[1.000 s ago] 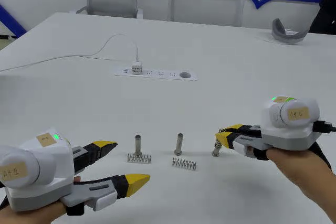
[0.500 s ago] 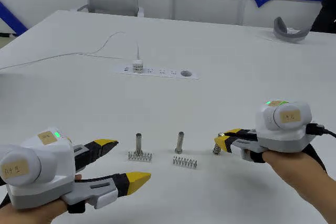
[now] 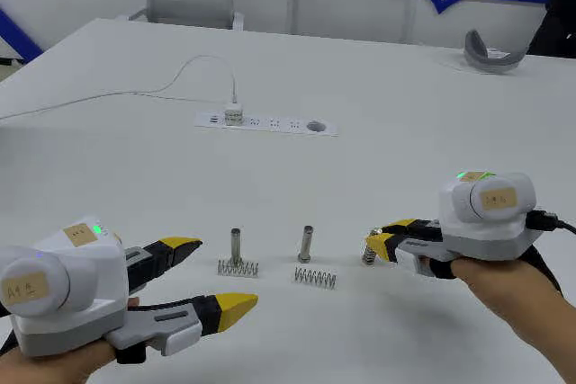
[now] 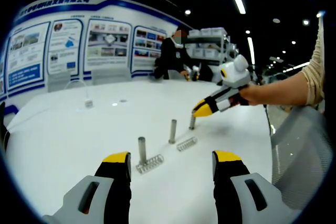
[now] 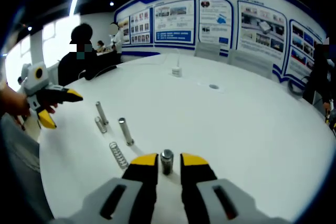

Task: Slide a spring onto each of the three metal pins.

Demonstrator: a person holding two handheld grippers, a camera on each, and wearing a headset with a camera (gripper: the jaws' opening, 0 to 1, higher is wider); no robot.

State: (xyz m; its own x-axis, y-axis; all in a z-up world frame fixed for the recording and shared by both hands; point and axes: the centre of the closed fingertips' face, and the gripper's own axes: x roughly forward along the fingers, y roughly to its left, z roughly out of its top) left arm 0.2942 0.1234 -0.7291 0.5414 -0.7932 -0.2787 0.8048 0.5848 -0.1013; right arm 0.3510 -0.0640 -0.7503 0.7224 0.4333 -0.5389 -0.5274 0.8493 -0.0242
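1. Right hand-held gripper (image 3: pixel 382 238) is low over the white surface (image 3: pixel 135 168), with its jaws narrow and the right pin (image 3: pixel 369 249) standing upright between the yellow tips.
2. In the right gripper view, this pin (image 5: pixel 167 161) sits just between the two tips. Coils seem to wrap its lower part, but I cannot tell if the jaws really press on it.
3. Left hand-held gripper (image 3: pixel 209 274) is held near the front edge of the surface with its jaws wide apart. It holds nothing and is apart from the pins.
4. The left pin (image 3: pixel 236 245) and the middle pin (image 3: pixel 306 244) stand upright and bare, in one row with the right pin.
5. One loose spring (image 3: pixel 238 268) lies flat at the foot of the left pin and seems to touch it.
6. A second loose spring (image 3: pixel 315 277) lies flat just in front of the middle pin, on the near side.
7. A power strip (image 3: pixel 279 124) lies farther back on the surface, well apart from the pins, with a white plug in it.
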